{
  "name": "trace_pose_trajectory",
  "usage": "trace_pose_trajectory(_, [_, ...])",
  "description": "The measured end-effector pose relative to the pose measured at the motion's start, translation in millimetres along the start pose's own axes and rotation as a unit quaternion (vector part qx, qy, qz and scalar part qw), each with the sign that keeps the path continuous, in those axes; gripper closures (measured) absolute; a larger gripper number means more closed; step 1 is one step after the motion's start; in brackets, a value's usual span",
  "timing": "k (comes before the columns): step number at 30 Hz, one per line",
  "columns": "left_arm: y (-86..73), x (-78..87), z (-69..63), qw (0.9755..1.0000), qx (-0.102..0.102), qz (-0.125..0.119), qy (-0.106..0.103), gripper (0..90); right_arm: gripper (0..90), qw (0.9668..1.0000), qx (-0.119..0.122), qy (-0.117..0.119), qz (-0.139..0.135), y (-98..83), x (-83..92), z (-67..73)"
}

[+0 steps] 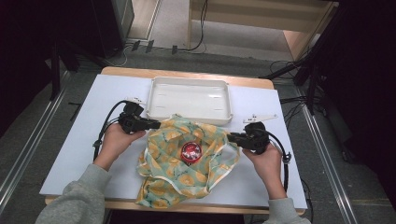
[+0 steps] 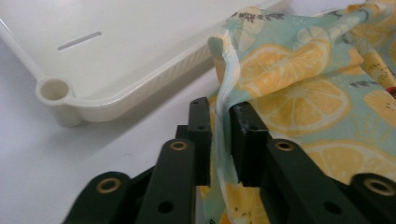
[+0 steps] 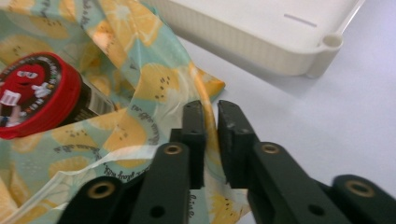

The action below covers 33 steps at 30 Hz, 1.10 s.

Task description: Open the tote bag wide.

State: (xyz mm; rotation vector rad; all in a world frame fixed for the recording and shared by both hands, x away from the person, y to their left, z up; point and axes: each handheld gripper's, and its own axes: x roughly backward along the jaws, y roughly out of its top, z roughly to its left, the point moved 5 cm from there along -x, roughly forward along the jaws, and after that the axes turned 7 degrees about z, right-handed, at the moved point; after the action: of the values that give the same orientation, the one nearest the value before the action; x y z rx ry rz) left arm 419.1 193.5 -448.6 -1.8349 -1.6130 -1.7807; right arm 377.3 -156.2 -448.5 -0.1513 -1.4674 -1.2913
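Observation:
A lemon-print cloth bag (image 1: 163, 182) lies crumpled on the white table, with a red-lidded jar (image 1: 191, 151) resting in its middle. My left gripper (image 1: 156, 124) is at the bag's upper left edge. In the left gripper view, my left gripper (image 2: 219, 109) is shut on a hemmed fold of the bag (image 2: 299, 88). My right gripper (image 1: 231, 137) is at the bag's right edge. In the right gripper view, my right gripper (image 3: 209, 109) is shut on the bag's (image 3: 154, 84) rim, with the jar (image 3: 35, 91) lying to the left.
A white plastic tray (image 1: 189, 98) stands empty just behind the bag, its wall close to both grippers (image 2: 140, 42) (image 3: 261, 28). The white table cover (image 1: 79, 140) has bare room at left and right. Cables and dark stands surround the table.

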Motion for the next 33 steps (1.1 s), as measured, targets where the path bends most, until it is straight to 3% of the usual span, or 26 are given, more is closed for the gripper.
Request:
trace_pose_trajectory(5, [1.0, 10.9, -4.7, 0.9999, -0.014, -0.002, 0.007, 65.5, 67.7, 0.9996, 0.005, -0.005, -0.026, 2.5, 16.7, 4.6])
trace_pose_trajectory(8, [2.7, 18.6, -6.6, 0.9998, -0.014, -0.013, 0.01, 56.5, 66.4, 0.9993, 0.008, -0.003, -0.038, 4.2, 25.8, 9.4])
trace_pose_trajectory(16, [2.6, 37.7, -18.7, 0.9995, -0.024, -0.019, 0.004, 50.4, 74.2, 0.999, 0.022, 0.013, -0.037, 6.6, 32.8, 28.2])
trace_pose_trajectory(24, [-2.1, 51.0, -44.5, 0.9987, -0.045, -0.021, -0.007, 49.5, 83.4, 0.9989, 0.034, 0.023, -0.023, 4.6, 28.5, 46.7])
trace_pose_trajectory(33, [-7.8, 47.8, -67.7, 0.9978, -0.062, -0.014, -0.019, 46.4, 90.0, 0.9985, 0.04, 0.034, -0.019, 1.6, 19.9, 57.4])
